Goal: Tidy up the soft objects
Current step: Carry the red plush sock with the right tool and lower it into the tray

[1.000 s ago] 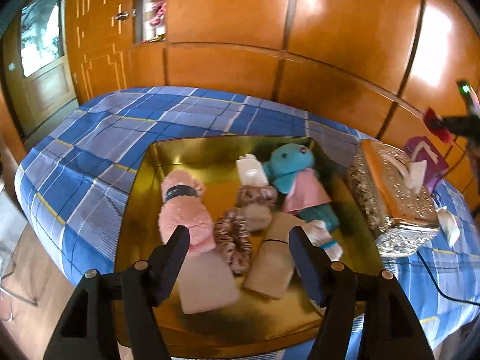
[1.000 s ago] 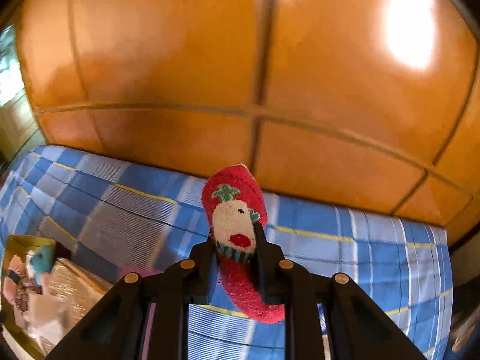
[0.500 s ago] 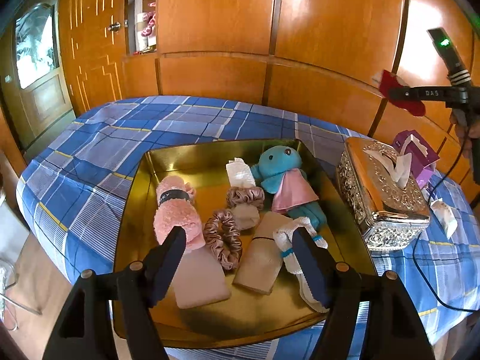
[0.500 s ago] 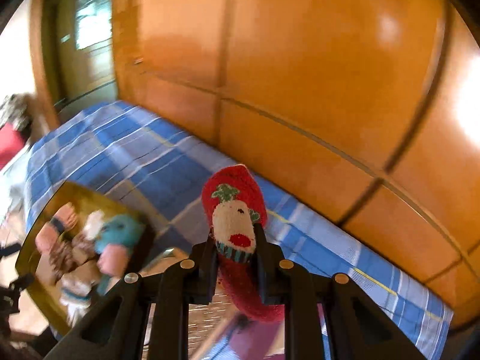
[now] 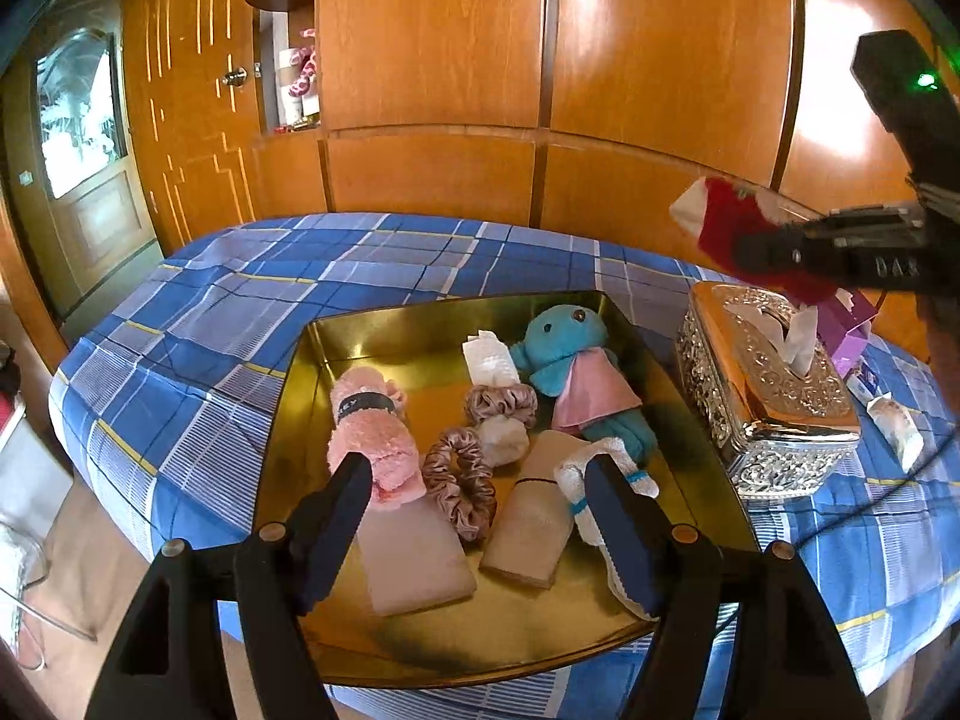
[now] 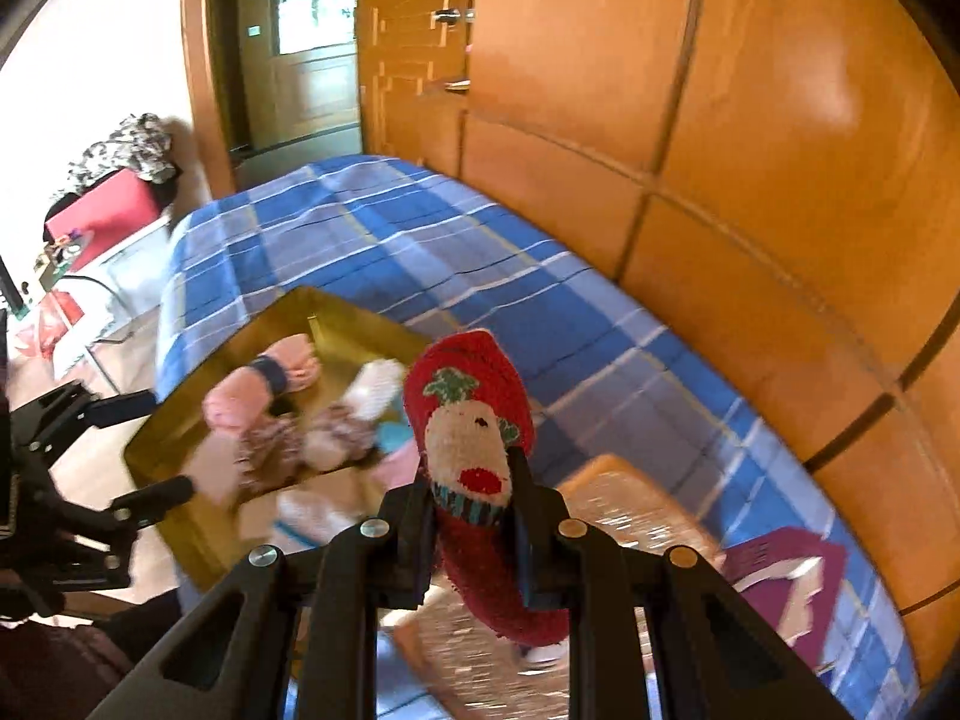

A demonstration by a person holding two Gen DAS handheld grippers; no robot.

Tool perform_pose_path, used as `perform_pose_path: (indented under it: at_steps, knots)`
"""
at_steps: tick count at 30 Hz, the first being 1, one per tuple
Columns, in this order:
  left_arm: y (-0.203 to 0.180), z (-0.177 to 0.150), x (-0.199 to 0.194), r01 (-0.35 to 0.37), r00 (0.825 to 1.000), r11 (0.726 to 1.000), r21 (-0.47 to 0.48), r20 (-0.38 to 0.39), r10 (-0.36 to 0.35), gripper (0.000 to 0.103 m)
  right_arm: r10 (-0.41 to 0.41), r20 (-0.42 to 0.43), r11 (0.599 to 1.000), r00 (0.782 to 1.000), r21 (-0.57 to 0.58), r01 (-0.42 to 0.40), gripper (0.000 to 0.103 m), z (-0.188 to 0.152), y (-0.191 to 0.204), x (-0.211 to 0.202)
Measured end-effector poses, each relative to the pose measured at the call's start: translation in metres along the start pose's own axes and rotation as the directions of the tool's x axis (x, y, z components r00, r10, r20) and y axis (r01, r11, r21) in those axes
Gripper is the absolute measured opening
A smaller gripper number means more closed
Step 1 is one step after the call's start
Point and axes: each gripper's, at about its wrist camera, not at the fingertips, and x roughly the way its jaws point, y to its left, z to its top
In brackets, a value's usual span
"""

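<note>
**Red sock held in the air beside the gold tray**

Left wrist view: the left gripper hangs over the near edge of the gold tray, its jaws spread wide with nothing between them. The tray sits on a table covered with a blue checked cloth. In the tray lie a pink fluffy toy, a teal doll in a pink dress, two satin scrunchies, a folded white cloth, two beige pouches and a white sock with blue stripes. Just right of the tray stands a silver tissue box, with a purple packet behind it. At the upper right, the right gripper is in the air above the tissue box, clamped on a red sock.

Right wrist view: the right gripper is pinched tight on the red sock, which bears a white face with a red mouth; the toe stands up above the jaws and the rest hangs below them. Beneath, blurred, are the gold tray with its soft things, the tissue box and the purple packet. The left gripper shows at the left edge, fingers apart.
</note>
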Motion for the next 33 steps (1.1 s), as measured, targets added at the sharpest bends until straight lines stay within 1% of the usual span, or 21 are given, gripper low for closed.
perform_pose_path:
  at_steps: [7,15,18,22,25,33]
  knots:
    - [0.005,0.001,-0.002,-0.014,1.0,1.0,-0.012,0.009,0.014,0.074,0.065,-0.029,0.998,0.997,0.003,-0.065,0.019,-0.018,0.034,0.011]
    - [0.012,-0.001,0.003,-0.023,1.0,0.999,-0.031,0.0,0.023,0.074,0.142,-0.077,0.989,0.987,-0.019,-0.144,0.019,-0.038,0.072,0.023]
    - [0.015,-0.002,0.004,-0.028,1.0,0.999,-0.044,0.0,0.028,0.08,0.164,-0.094,0.986,0.982,-0.027,-0.167,0.019,-0.045,0.084,0.029]
    - [0.019,-0.001,0.005,-0.03,1.0,0.998,-0.055,0.001,0.03,0.081,0.152,-0.117,0.988,0.981,-0.003,-0.154,0.019,-0.052,0.093,0.039]
    - [0.022,-0.002,0.007,-0.031,1.0,0.998,-0.063,-0.004,0.031,0.081,0.167,-0.13,0.986,0.977,0.032,-0.164,0.019,-0.057,0.094,0.046]
    - [0.026,-0.005,0.014,-0.051,0.998,0.996,-0.075,-0.026,0.049,0.081,0.186,-0.13,0.981,0.974,0.072,-0.178,0.02,-0.063,0.105,0.056]
